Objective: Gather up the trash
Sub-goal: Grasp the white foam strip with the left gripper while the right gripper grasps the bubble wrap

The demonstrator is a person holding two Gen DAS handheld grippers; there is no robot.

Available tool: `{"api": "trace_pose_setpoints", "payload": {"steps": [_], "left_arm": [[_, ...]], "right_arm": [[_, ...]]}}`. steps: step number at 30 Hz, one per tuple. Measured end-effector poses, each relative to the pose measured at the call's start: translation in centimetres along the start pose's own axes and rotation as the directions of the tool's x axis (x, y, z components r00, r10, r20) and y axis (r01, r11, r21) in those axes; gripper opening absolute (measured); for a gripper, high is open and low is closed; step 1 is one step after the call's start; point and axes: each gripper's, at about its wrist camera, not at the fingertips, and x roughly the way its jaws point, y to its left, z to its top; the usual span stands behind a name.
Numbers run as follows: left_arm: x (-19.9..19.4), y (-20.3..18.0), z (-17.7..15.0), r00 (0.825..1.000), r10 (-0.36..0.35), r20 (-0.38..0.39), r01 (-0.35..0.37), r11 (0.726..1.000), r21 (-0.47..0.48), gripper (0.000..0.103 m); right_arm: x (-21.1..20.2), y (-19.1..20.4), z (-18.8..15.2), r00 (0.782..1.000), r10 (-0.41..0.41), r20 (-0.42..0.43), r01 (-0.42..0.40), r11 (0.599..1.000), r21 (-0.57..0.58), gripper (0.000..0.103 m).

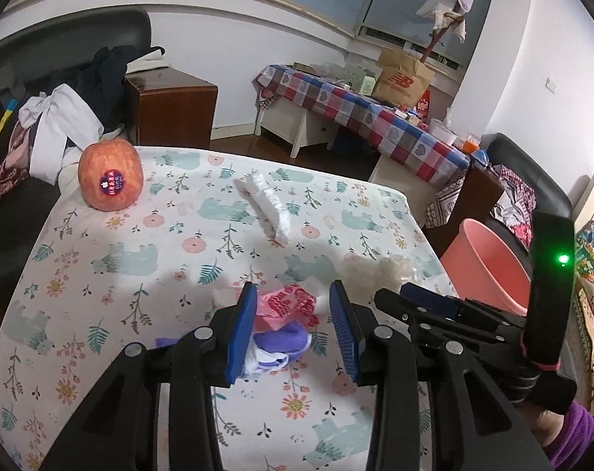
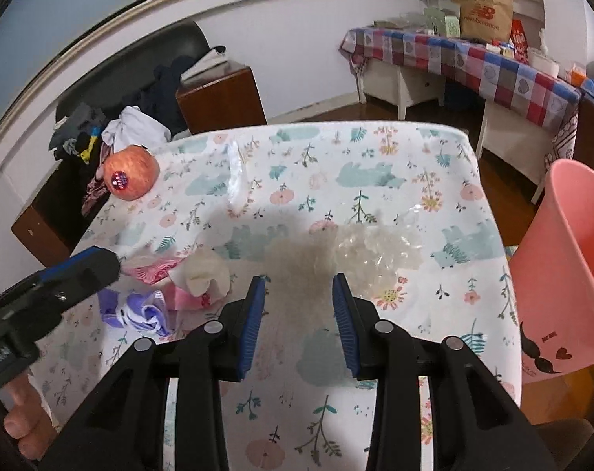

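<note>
My left gripper point(image 1: 293, 294) is open, its blue fingers either side of a pink wrapper point(image 1: 287, 304) and a purple wrapper point(image 1: 281, 343) on the floral table point(image 1: 139, 259). My right gripper point(image 2: 298, 280) is open just short of a crumpled clear plastic film point(image 2: 375, 253). The pink wrapper point(image 2: 187, 298), purple wrapper point(image 2: 139, 308) and a crumpled white tissue point(image 2: 202, 271) lie to its left, with the left gripper point(image 2: 84, 271) over them. A white foam strip point(image 1: 263, 204) lies mid-table; it also shows in the right wrist view point(image 2: 236, 180). A pink bin point(image 2: 571, 259) stands right of the table.
A red apple point(image 1: 110, 174) with a sticker sits at the table's far left corner. A black chair with clothes point(image 1: 61, 117) and a brown cabinet point(image 1: 171, 106) stand behind it. A checkered side table point(image 1: 375, 117) with a paper bag is at the back right.
</note>
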Motion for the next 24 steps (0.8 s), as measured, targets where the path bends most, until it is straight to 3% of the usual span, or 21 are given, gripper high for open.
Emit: {"api": "trace_pose_setpoints", "payload": {"steps": [6,8,12,24], "left_arm": [[0.3,0.7,0.7,1.0,-0.002,-0.005,0.002,1.0,-0.007,0.037],[0.4,0.7,1.0,1.0,-0.001,-0.002,0.001,1.0,-0.004,0.037],[0.9,0.7,1.7,1.0,0.004,-0.004,-0.004,1.0,0.001,0.037],[4.8,-0.6,5.4,0.996,0.041,-0.078,-0.04,0.999,0.012,0.038]], "right_arm": [[0.9,-2.1,-0.1,0.999,0.023,-0.045,-0.018,0.994,0.108,0.036],[0.6,-2.0,-0.1,0.999,0.032,-0.022,-0.03,0.995,0.093,0.026],[0.2,-1.2,0.0,1.0,0.029,-0.01,-0.029,0.999,0.025,0.016],[-2.3,-3.1,-1.3,0.997,0.075,0.028,-0.077,0.995,0.065,0.011]]}}
